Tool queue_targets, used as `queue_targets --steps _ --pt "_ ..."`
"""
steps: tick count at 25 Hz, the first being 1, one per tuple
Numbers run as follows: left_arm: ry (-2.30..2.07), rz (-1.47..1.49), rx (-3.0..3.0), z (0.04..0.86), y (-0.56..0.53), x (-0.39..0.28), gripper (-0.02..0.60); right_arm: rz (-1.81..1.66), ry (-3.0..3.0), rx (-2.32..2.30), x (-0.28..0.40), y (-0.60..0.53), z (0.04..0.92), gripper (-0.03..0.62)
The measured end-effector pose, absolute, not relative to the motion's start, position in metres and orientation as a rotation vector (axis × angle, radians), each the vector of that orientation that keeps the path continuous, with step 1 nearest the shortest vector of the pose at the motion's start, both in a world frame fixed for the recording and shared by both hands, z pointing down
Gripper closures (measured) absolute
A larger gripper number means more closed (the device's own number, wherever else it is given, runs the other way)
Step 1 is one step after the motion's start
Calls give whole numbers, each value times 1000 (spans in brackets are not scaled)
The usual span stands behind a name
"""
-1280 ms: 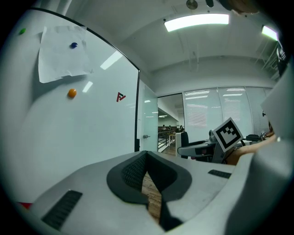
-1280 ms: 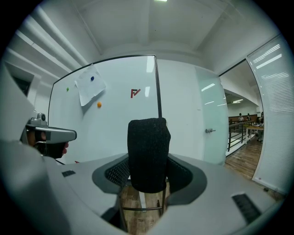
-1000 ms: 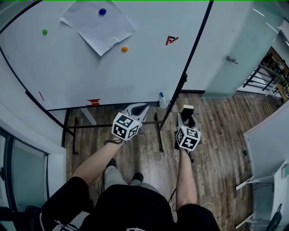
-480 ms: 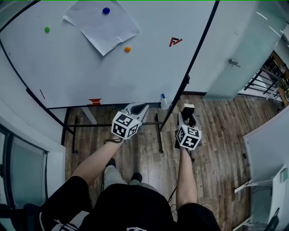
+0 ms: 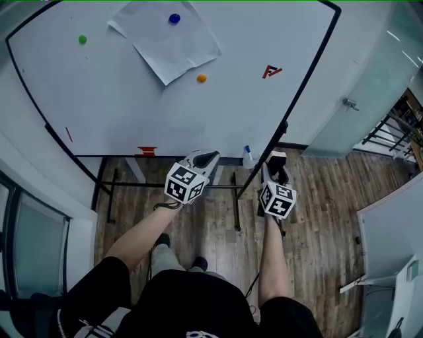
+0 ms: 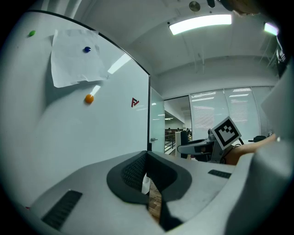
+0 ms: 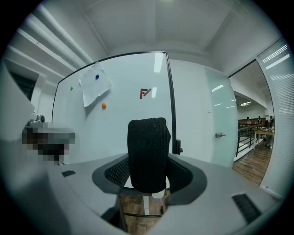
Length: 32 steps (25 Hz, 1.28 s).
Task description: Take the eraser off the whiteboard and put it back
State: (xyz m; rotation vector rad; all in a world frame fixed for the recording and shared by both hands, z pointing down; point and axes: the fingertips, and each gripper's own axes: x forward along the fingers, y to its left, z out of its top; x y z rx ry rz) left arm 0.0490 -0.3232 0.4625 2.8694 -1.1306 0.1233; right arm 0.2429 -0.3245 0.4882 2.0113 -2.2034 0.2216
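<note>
Shifted since a second ago: whiteboard (image 5: 132, 99) now lower and further right in the head view, with its top right corner showing; both grippers at nearly the same spots in that view.
Right gripper (image 5: 275, 170): jaws set wide and squeezing the eraser (image 7: 148, 153) from both sides; pointed toward the right edge of the board.
Eraser: off the board, up in the air, standing tall between the right jaws; fuzzy black side showing in the right gripper view. Likely held by its narrow sides so that a flat face stays free to go back on the board.
Left gripper (image 5: 203, 160): tips pressed together with nothing inside; held beside the right one, probably just kept out of the way.
Board: sheet of paper (image 5: 175, 43) pinned by a blue magnet (image 5: 174, 18); orange magnet (image 5: 201, 78) and green magnet (image 5: 82, 39) close by; small red mark (image 5: 271, 71) to the right.
Bottom edge: spray bottle (image 5: 248, 157) near the right corner.
Step, as a guess: taking off looks done; putting back not yet done.
Next move, as a guess: bring the eraser flat to a bare patch of board, then let go slowly.
Watch out for: the paper and magnets, easy to bump; a drop to the wood floor (image 5: 317, 218) if let go too soon.
</note>
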Motion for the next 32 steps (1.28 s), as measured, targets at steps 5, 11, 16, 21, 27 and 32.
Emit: queue_targets --steps 5,11,16,21,27,32 --pt "-1173 114 2860 459 -337 29 566 215 -2224 1983 222 -343 486 350" --pt "-1214 97 2847 453 -359 3 566 212 -2245 1944 193 -369 485 350" --pt "-1244 101 2835 451 -378 -19 566 211 -2266 1917 168 -395 483 350" --pt "-1252 119 2835 449 -400 -36 566 207 -2284 1894 142 -426 476 350" --pt "-1269 110 2836 441 -425 -52 566 196 -2306 1868 116 -462 468 350" --pt "-1277 115 2831 445 -443 -61 566 186 -2318 1861 101 -490 464 350"
